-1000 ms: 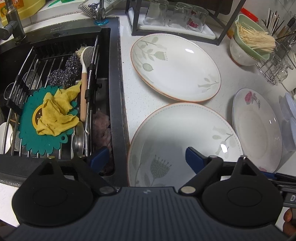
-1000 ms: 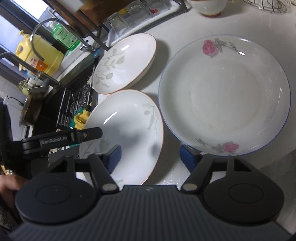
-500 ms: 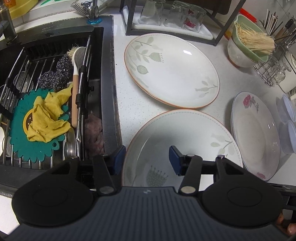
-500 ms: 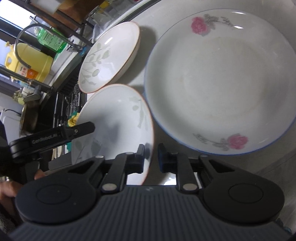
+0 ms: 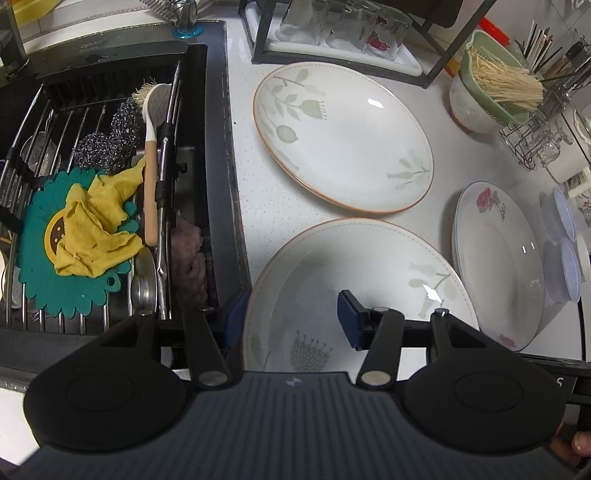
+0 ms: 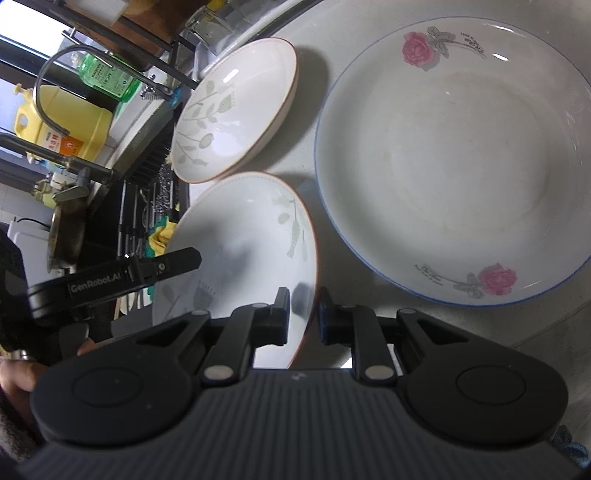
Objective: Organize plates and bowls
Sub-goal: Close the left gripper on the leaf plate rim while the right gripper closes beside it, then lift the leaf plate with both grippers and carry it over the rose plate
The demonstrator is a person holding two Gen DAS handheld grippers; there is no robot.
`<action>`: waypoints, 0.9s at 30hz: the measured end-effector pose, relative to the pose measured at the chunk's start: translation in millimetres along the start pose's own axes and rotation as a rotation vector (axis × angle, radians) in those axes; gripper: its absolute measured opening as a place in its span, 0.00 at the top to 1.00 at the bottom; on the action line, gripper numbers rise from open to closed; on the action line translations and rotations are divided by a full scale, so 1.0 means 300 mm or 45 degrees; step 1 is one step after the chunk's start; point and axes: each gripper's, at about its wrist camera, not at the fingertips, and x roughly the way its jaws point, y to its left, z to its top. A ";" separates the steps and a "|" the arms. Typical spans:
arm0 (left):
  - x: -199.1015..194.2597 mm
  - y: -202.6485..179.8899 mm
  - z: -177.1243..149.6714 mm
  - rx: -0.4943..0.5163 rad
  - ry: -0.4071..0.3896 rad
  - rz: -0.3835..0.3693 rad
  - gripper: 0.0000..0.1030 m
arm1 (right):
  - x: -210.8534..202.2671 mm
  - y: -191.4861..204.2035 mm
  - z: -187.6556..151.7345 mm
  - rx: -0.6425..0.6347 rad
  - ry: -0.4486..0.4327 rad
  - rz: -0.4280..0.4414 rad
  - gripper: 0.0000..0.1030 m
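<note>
Two white plates with green leaf prints lie on the white counter. The near leaf plate [image 5: 369,273] [image 6: 243,240] sits right in front of both grippers. My left gripper [image 5: 291,317] is open, its fingers straddling that plate's left rim. My right gripper [image 6: 303,314] is shut on the same plate's right rim. The far leaf plate [image 5: 343,136] [image 6: 236,110] lies behind it. A white rose plate [image 5: 498,258] [image 6: 454,162] with a blue rim lies to the right.
A black sink [image 5: 207,147] with a wire rack, teal mat, yellow cloth, brush and scourers is on the left. A glass rack [image 5: 332,33], a bowl holding sticks [image 5: 491,96], a wire holder and plastic lids [image 5: 565,254] stand at the back and right.
My right gripper closed from wide open onto the near leaf plate's right rim. My left gripper narrowed and moved right over that plate's left rim.
</note>
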 end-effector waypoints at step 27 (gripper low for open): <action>-0.254 -0.184 0.126 0.084 -0.023 -0.172 0.43 | -0.301 0.039 0.048 0.065 -0.226 0.048 0.82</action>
